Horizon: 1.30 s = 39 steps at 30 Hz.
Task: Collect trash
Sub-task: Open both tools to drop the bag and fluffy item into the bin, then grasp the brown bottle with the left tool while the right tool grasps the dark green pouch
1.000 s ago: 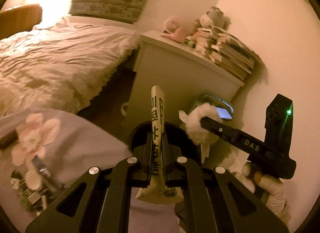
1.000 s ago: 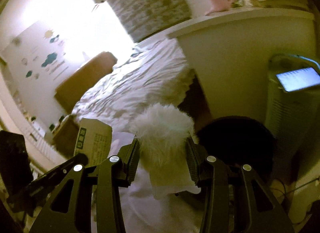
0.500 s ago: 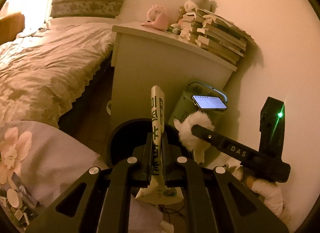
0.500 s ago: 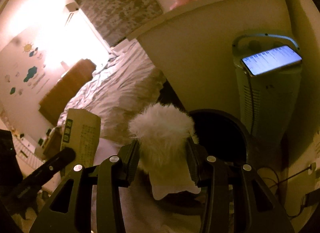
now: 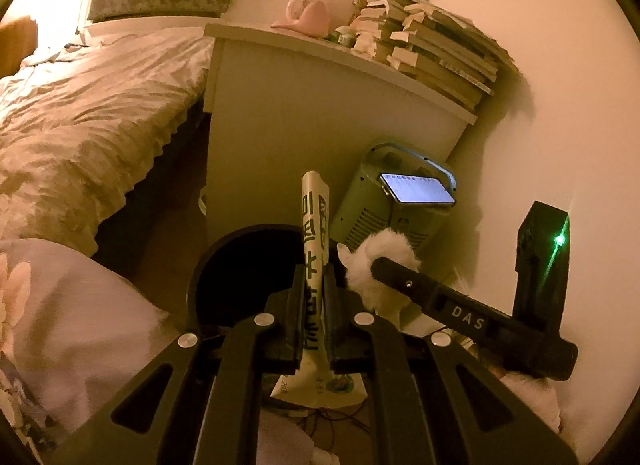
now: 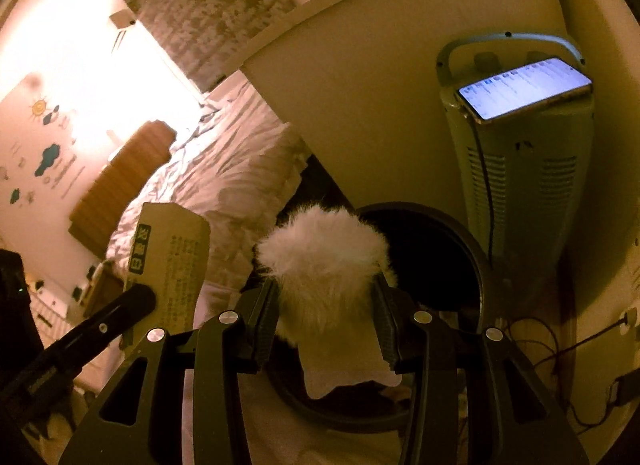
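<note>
Left wrist view now has the round black bin (image 5: 244, 265) way closer, so dropping looks next. Left gripper (image 5: 314, 293) pinches a flattened printed paper carton (image 5: 314, 225); right gripper (image 6: 326, 297) squeezes a white fluffy scrap (image 6: 324, 265) over the bin's rim. Pale green heater (image 5: 394, 205) crowds the bin.

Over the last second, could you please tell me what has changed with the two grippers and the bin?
Both grippers have closed in on the black bin, whose opening now looks larger and sits beneath them. Nothing was taken or released: the left gripper stays shut on the flattened printed carton, and the right gripper still holds the white fluffy item. The phone remains on the green appliance.
</note>
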Available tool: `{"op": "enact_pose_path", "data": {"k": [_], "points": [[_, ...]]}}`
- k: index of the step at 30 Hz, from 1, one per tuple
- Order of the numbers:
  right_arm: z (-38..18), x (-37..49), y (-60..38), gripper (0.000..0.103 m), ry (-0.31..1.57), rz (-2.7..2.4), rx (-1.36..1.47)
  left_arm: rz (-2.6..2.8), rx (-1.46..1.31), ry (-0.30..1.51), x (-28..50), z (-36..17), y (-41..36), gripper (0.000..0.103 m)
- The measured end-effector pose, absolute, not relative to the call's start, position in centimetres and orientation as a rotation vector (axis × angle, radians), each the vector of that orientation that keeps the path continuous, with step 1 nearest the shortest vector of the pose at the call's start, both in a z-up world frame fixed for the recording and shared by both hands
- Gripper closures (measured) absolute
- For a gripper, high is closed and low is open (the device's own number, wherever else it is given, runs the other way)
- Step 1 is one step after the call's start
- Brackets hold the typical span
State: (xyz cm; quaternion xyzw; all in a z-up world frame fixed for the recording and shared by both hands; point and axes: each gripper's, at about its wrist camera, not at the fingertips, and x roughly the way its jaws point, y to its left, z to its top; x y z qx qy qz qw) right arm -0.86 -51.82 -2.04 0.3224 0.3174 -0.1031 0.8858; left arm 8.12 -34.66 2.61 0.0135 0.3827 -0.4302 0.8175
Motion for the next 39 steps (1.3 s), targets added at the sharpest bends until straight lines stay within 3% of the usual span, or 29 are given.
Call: {"op": "enact_pose_path", "data": {"k": [6,9,13,14,17,18,29,39], "points": [[-2.6,-0.3,-52.1,0.060,0.670,-0.227,0.686,-0.921,0.029,0.848,8.9,1.7,-35.9,0.094],[-2.8,0.1,-52.4,0.056,0.685,-0.237,0.704,-0.926,0.050,0.849,9.3,1.3,-36.8,0.092],[-2.9,0.2,-52.8,0.037,0.680,-0.257,0.723,-0.928,0.076,0.858,9.8,1.2,-37.6,0.089],[-2.8,0.2,-52.8,0.033,0.676,-0.262,0.726,-0.924,0.079,0.853,9.8,1.3,-37.5,0.078],[-2.7,0.0,-52.7,0.032,0.671,-0.272,0.722,-0.889,0.070,0.815,9.5,1.9,-36.7,0.030],[-2.6,0.0,-52.6,0.032,0.670,-0.273,0.720,-0.884,0.063,0.798,9.4,2.2,-36.4,0.028],[-1.5,2.1,-46.6,0.032,0.719,-0.111,0.620,-0.814,-0.010,0.753,9.7,3.8,-29.5,0.028],[0.7,7.6,-33.1,0.032,0.807,0.196,0.374,-0.522,-0.027,0.742,14.1,3.5,-12.1,0.028]]}}
